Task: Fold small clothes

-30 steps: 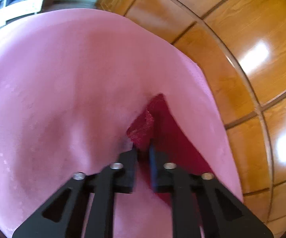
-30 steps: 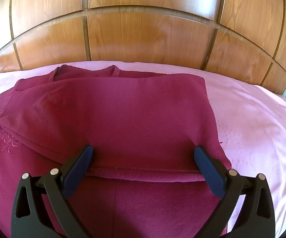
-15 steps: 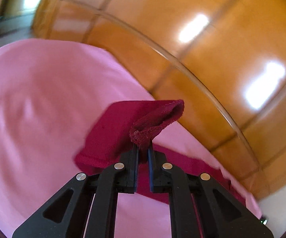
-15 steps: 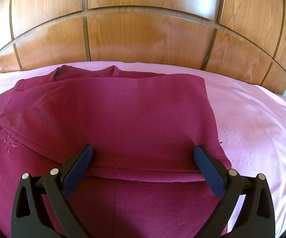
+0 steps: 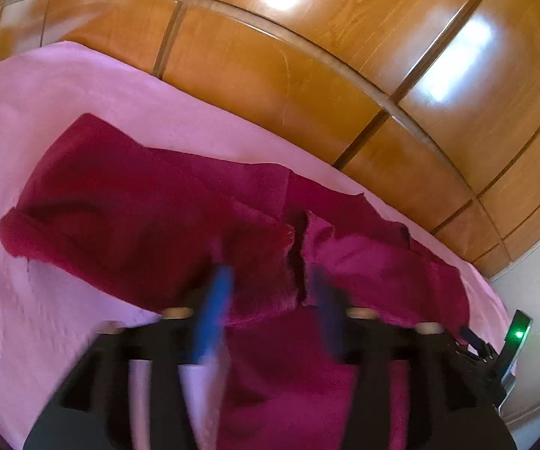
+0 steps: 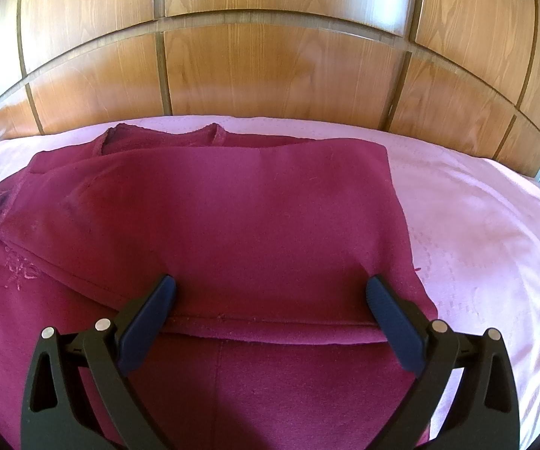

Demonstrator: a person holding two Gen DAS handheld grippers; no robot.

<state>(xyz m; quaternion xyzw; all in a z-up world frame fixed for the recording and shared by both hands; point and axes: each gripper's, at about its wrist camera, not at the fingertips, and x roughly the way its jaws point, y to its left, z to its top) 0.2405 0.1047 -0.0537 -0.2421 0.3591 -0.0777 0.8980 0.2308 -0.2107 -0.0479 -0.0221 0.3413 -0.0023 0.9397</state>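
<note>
Dark red cloth, the small garment [image 6: 232, 225], lies spread on the pink bedsheet [image 6: 495, 232], close under the wooden headboard [image 6: 270, 67]. In your right wrist view one part of the garment is folded over the rest, and its hemmed edge runs across just in front of your right gripper [image 6: 270, 300]. The two blue pads of this gripper stand wide apart, and nothing is between them; they hover over the folded hem, one near each end of it. Whether they touch the cloth, I cannot tell. A small pale embroidery [image 6: 18, 270] shows on the lower layer at the left.

In your left wrist view the garment [image 5: 150, 225] shows from its side, with a sleeve stretched out to the left on the bedsheet [image 5: 45, 105]. Your left gripper [image 5: 270, 292] is blurred by motion. Its fingers are parted, and the cloth edge between them lies free; they grasp nothing. At the right border of this view a device with a green light [image 5: 518, 333] is seen, beside the headboard [image 5: 307, 56] corner.
</note>
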